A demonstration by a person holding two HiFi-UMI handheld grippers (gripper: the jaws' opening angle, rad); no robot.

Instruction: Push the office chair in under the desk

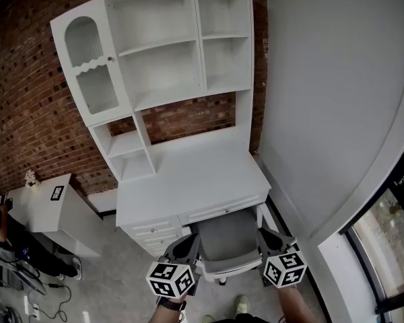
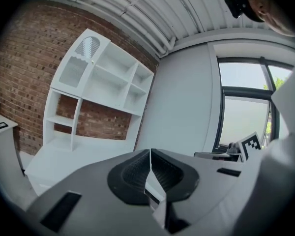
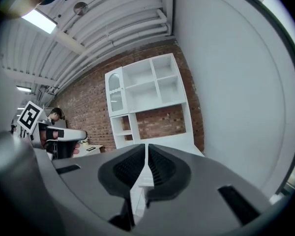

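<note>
Jaws, left gripper (image 2: 150, 155): pressed together, nothing between them.
Left gripper view, ahead: the white desk surface (image 2: 64, 159) lies low at the left. A white shelf unit (image 2: 103, 80) stands on it against a brick wall (image 2: 19, 68).
Left gripper view, right side: a grey wall (image 2: 182, 102) comes first, then a window (image 2: 243, 107) with daylight behind it.
Jaws, right gripper (image 3: 146, 154): closed on each other, with nothing held.
Right gripper view, ahead: the shelf unit and desk surface stand in the corner where the brick wall meets the grey wall.
Right gripper view, left edge: the left gripper shows here with its marker cube (image 3: 29, 116).
Head view, office chair (image 1: 227, 237): it has a grey seat on a white frame. It stands at the desk's front, and its far edge reaches in under the desk surface.
Head view, grippers: one is on each side of the office chair, close against it. Whether they touch it cannot be told.
Head view, left: a smaller white surface (image 1: 44, 214) stands near the brick wall with a marker card (image 1: 56, 192) on top.
Head view, bottom: a shoe (image 1: 241, 305) rests on the floor (image 1: 114, 274) behind the chair.
</note>
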